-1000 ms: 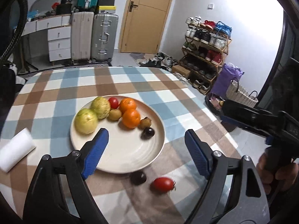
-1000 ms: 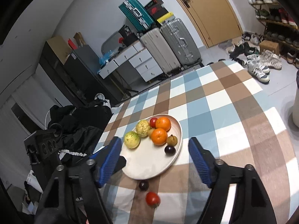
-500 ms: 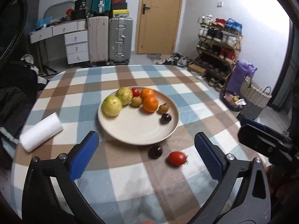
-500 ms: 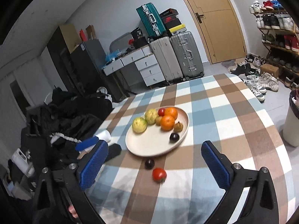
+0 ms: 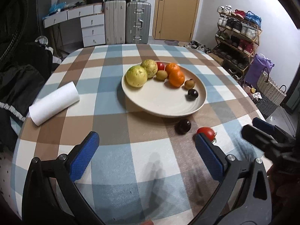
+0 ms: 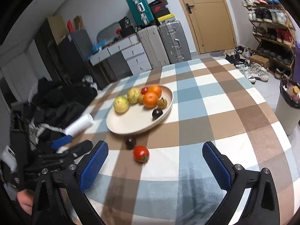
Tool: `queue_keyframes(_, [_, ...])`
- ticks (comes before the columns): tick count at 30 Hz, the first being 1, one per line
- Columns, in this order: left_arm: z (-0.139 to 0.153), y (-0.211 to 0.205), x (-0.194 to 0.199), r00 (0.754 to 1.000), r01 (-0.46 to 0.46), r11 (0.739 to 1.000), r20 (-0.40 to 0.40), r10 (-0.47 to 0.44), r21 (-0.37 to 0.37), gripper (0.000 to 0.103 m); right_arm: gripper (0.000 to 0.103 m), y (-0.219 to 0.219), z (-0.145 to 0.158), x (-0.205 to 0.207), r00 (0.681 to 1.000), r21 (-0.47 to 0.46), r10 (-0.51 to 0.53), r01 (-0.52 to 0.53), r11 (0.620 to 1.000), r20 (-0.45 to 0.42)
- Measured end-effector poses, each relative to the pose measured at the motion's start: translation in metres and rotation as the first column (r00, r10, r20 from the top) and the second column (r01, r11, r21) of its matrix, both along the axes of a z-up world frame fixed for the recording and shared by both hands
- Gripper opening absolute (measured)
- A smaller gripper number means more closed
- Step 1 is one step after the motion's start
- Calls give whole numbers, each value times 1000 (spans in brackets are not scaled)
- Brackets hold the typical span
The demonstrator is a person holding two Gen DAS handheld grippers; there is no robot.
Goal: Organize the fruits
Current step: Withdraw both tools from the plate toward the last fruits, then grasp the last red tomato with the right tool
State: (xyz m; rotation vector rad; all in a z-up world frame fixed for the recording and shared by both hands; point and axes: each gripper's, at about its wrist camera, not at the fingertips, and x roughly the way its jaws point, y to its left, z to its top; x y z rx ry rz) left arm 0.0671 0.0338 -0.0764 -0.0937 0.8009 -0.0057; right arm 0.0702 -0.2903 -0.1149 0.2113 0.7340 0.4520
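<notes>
Ahead of both sets of jaws, a cream plate is sitting on the checked bench, holding two yellow-green guavas, two oranges, a kiwi, a small red tomato, a brown fruit and a dark plum. Nearer the jaws, off the plate, a second dark plum and a loose tomato are lying just beside each other. The left gripper and right gripper are both hanging wide apart, holding nothing. A white roll is lying left of the plate.

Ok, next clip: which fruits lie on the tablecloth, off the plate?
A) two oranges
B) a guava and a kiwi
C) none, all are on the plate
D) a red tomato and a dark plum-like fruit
D: the red tomato and the dark plum-like fruit sit on the checked cloth just in front of the plate, which holds the other fruits.
</notes>
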Motion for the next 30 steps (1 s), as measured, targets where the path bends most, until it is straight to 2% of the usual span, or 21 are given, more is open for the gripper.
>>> queue_keyframes(3, [-6, 4, 2, 1000, -4, 1000, -10, 4, 0, 102, 102, 14, -12, 9, 1000, -47, 18, -19, 999, -24])
queue_keyframes(6, [-12, 8, 3, 1000, -8, 1000, -22, 8, -7, 102, 101, 24, -22, 17, 998, -54, 42, -44, 998, -41])
queue_keyframes(10, [-21, 15, 3, 999, -20, 999, -51, 18, -38, 102, 83, 37, -32, 28, 993, -66, 72, -78, 995, -89])
queue_keyframes(12, [-22, 17, 2, 998, -27, 998, -53, 23, -60, 102, 79, 43, -38, 34, 990, -85, 80, -90, 992, -114])
queue_keyframes(13, [-22, 17, 1, 998, -31, 998, -50, 28, -62, 102, 73, 46, -39, 34, 990, -92, 85, -96, 991, -116])
queue_keyframes(15, [-20, 18, -1, 998, -40, 997, -43, 37, -63, 102, 71, 52, -41, 36, 988, -107, 100, -113, 988, -122])
queue_keyframes(17, [-19, 19, -4, 998, -44, 996, -38, 41, -73, 102, 62, 58, -42, 35, 985, -121, 124, -139, 983, -123])
queue_keyframes(21, [-15, 20, -5, 998, -39, 995, -43, 35, -88, 102, 52, 70, -46, 34, 983, -181, 133, -154, 971, -124])
queue_keyframes(26, [-7, 24, -12, 999, -37, 995, -17, 36, -95, 102, 32, 74, -48, 36, 982, -206, 127, -154, 966, -140])
queue_keyframes(30, [-11, 28, -15, 999, -47, 993, -31, 44, -108, 102, 30, 75, -46, 32, 984, -213, 122, -148, 966, -129])
